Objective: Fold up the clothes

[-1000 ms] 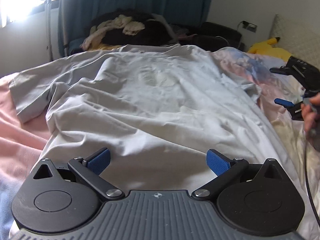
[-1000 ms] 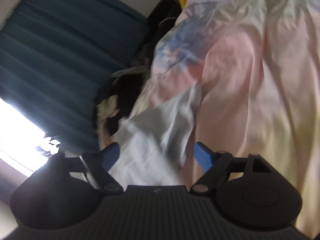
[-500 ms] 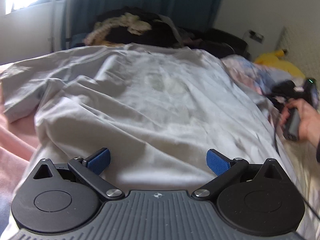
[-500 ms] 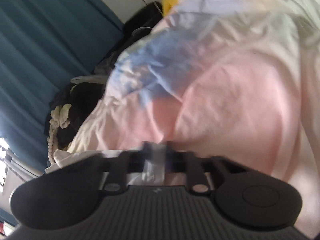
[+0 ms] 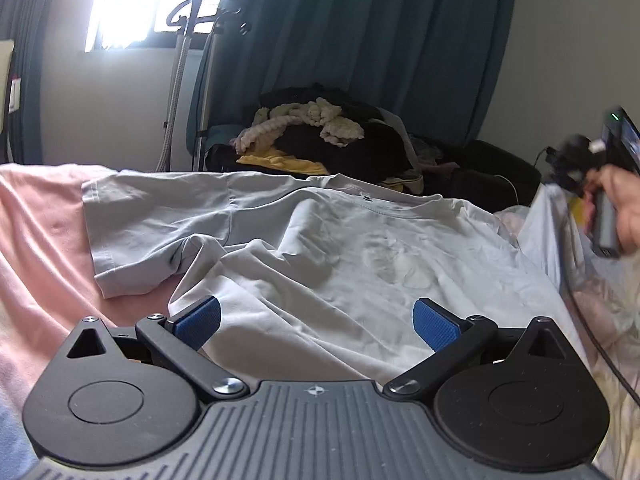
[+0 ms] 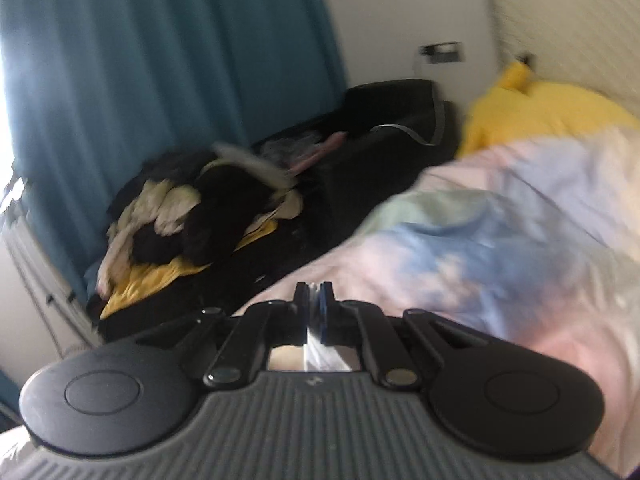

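Left gripper [image 5: 316,322] sits low over the near hem of the white T-shirt [image 5: 360,264], blue pads spread wide with nothing between them; cloth lies under the gap, not in it. Probably staged there to take the hem or pin it once the other side comes over. Shirt lies face up on the pink bedsheet [image 5: 36,240]: hem near, collar far, so the long axis runs near to far, away from the left wrist camera. Body is wrinkled, with a diagonal ridge left of centre. Left sleeve [image 5: 160,224] is spread flat out to the left, square to the body axis. Right gripper [image 6: 314,312] has its fingers pressed together on a thin strip of pale fabric, seen just behind the pads in the right wrist view. In the left wrist view it is held up at the far right by the person's hand [image 5: 624,208], with a sheet of white cloth [image 5: 540,224] hanging under it. That reads as the shirt's right edge or sleeve lifted for an inward fold, though the right view is blurred and the exact part can't be confirmed. Beyond the bed edge: pile of clothes [image 5: 320,140], teal curtain [image 5: 360,40], yellow plush [image 6: 540,112] at far right.
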`<state>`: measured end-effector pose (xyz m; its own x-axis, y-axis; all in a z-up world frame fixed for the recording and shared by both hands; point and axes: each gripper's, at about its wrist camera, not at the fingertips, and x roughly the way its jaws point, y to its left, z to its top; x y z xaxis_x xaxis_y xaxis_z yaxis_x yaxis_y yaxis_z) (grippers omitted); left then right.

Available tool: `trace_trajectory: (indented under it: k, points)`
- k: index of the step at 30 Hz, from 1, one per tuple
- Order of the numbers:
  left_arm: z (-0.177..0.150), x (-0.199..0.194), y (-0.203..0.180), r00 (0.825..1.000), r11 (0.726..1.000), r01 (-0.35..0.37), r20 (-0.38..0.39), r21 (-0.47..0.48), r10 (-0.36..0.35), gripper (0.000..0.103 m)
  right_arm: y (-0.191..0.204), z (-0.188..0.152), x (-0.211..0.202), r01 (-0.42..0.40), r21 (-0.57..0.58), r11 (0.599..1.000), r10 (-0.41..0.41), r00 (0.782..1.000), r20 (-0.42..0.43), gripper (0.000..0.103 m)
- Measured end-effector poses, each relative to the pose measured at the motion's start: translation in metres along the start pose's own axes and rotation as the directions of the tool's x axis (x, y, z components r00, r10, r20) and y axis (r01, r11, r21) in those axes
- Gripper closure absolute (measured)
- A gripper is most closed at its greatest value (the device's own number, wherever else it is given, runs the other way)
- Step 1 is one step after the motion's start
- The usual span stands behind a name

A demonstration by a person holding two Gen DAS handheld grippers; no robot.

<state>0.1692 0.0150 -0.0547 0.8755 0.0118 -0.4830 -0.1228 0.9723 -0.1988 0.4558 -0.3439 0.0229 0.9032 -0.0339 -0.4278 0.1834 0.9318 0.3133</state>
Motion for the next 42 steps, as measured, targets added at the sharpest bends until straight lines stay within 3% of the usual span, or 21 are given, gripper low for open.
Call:
trace_trajectory:
  k: [6, 10, 13, 19, 22, 25, 31, 33, 36, 37, 38, 42]
  points:
    - [0.001, 0.012, 0.016, 0.999, 0.998, -0.028, -0.041, -0.059, 0.025, 0.0, 0.099, -0.028, 0.029, -0.105, -0.156, 0.982, 0.087, 0.989, -0.118, 0.097]
    - [0.0, 0.017, 0.023, 0.997, 0.995, -0.05, -0.067, -0.083, 0.044, 0.0, 0.136, -0.066, 0.05, -0.177, -0.206, 0.962, 0.12, 0.957, -0.262, 0.09]
    - [-0.001, 0.019, 0.028, 0.995, 0.993, -0.067, -0.086, -0.095, 0.059, 0.0, 0.149, -0.077, 0.048, -0.24, -0.228, 0.944, 0.168, 0.94, -0.296, 0.051]
    - [-0.002, 0.019, 0.027, 0.994, 0.993, -0.067, -0.097, -0.098, 0.057, 0.0, 0.116, -0.065, 0.011, -0.287, -0.302, 0.909, 0.239, 0.953, -0.188, 0.042]
    - [-0.002, 0.017, 0.025, 0.994, 0.993, -0.061, -0.099, -0.1, 0.051, 0.0, 0.085, -0.079, -0.005, -0.313, -0.38, 0.87, 0.235, 0.942, -0.238, 0.042]
    - [-0.002, 0.017, 0.023, 0.994, 0.993, -0.057, -0.102, -0.101, 0.047, 0.0, 0.058, -0.102, -0.018, -0.372, -0.432, 0.821, 0.244, 0.914, -0.324, 0.042]
    - [-0.006, 0.017, 0.02, 0.993, 0.995, -0.059, -0.109, -0.084, 0.05, 0.0, 0.036, -0.142, -0.04, -0.494, -0.477, 0.727, 0.295, 0.852, -0.433, 0.042]
    - [-0.008, 0.018, 0.018, 0.992, 0.996, -0.059, -0.113, -0.073, 0.051, 0.0, 0.041, -0.155, -0.043, -0.484, -0.531, 0.696, 0.265, 0.86, -0.436, 0.046]
    - [-0.01, 0.019, 0.013, 0.992, 0.997, -0.052, -0.118, -0.056, 0.045, 0.0, 0.052, -0.171, -0.043, -0.433, -0.614, 0.66, 0.158, 0.879, -0.449, 0.064]
    - [-0.011, 0.019, 0.011, 0.992, 0.998, -0.048, -0.119, -0.05, 0.042, 0.0, 0.054, -0.172, -0.047, -0.429, -0.632, 0.646, 0.155, 0.884, -0.441, 0.075]
    - [-0.012, 0.019, 0.01, 0.992, 0.998, -0.045, -0.12, -0.043, 0.039, 0.0, 0.055, -0.171, -0.051, -0.422, -0.638, 0.643, 0.154, 0.888, -0.432, 0.097]
    - [-0.014, 0.02, 0.006, 0.991, 0.999, -0.041, -0.13, -0.032, 0.037, 0.0, 0.053, -0.153, -0.067, -0.393, -0.571, 0.721, 0.188, 0.904, -0.384, 0.098]
